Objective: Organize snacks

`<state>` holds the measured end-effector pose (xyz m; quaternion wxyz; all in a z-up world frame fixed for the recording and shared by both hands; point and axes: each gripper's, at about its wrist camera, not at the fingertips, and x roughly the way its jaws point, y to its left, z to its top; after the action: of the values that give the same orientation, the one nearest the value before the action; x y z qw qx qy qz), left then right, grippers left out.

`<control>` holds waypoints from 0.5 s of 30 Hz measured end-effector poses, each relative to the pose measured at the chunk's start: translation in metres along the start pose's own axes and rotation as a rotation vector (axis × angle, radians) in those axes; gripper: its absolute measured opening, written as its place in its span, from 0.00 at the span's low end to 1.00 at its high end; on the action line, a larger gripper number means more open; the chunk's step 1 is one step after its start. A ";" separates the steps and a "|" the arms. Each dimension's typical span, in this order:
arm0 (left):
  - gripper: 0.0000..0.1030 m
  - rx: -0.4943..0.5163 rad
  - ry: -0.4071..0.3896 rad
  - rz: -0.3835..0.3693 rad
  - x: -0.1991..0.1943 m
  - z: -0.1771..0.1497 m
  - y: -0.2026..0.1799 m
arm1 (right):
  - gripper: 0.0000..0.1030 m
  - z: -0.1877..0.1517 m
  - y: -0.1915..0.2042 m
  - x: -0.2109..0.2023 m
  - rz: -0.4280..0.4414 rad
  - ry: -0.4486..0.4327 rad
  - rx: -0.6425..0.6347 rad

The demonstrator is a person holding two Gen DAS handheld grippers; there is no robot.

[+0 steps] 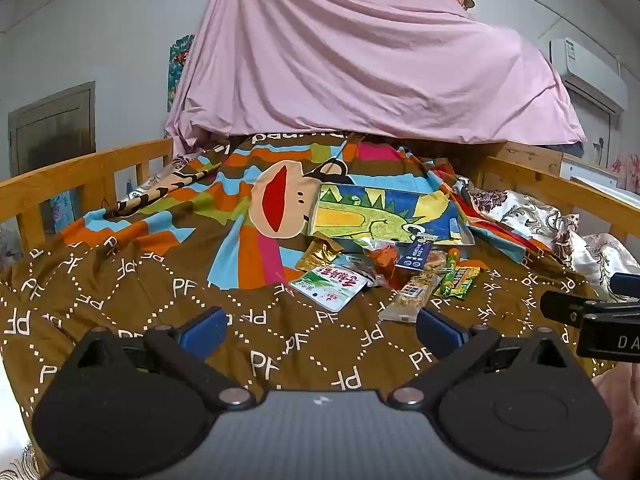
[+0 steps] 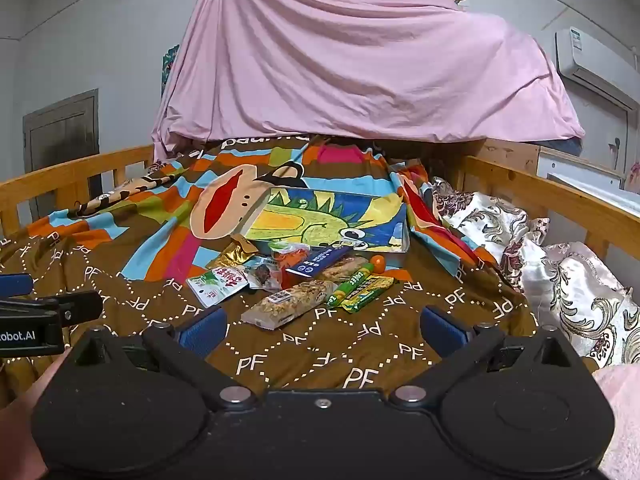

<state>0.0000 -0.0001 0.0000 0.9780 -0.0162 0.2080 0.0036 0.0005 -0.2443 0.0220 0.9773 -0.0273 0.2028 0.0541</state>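
Observation:
A pile of snacks lies on the brown bedspread [image 1: 120, 280]: a white and green packet [image 1: 329, 286] [image 2: 216, 282], a clear cereal bar [image 1: 408, 296] [image 2: 288, 302], green sticks [image 1: 458, 280] [image 2: 360, 286], a gold packet [image 1: 320, 254] [image 2: 236, 254], a dark blue packet [image 1: 418, 252] [image 2: 320, 262], an orange bag [image 1: 380, 256]. Behind them lies a flat box with a dinosaur drawing [image 1: 384, 212] [image 2: 332, 220]. My left gripper [image 1: 320, 330] is open and empty, short of the pile. My right gripper [image 2: 322, 328] is open and empty, just before the cereal bar.
Wooden bed rails run along the left [image 1: 80, 172] and right [image 2: 560, 196]. A pink sheet [image 1: 360, 60] hangs at the back. Floral satin pillows [image 2: 560, 280] lie along the right side. The right gripper's side [image 1: 592, 312] shows in the left wrist view.

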 end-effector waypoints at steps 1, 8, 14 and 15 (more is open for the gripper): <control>1.00 0.001 -0.001 0.000 0.000 0.000 0.000 | 1.00 0.000 0.000 0.000 0.000 0.003 0.002; 1.00 0.005 -0.010 0.001 -0.003 0.000 -0.004 | 1.00 0.000 0.000 0.000 0.002 0.006 0.004; 1.00 -0.005 -0.001 -0.003 0.001 -0.003 -0.003 | 1.00 0.000 0.000 0.000 0.001 0.006 0.002; 1.00 -0.005 -0.001 -0.002 0.001 -0.002 -0.002 | 1.00 0.000 0.000 0.000 0.001 0.006 0.002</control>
<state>0.0003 -0.0026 -0.0023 0.9781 -0.0189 0.2074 0.0030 0.0010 -0.2444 0.0223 0.9767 -0.0263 0.2058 0.0545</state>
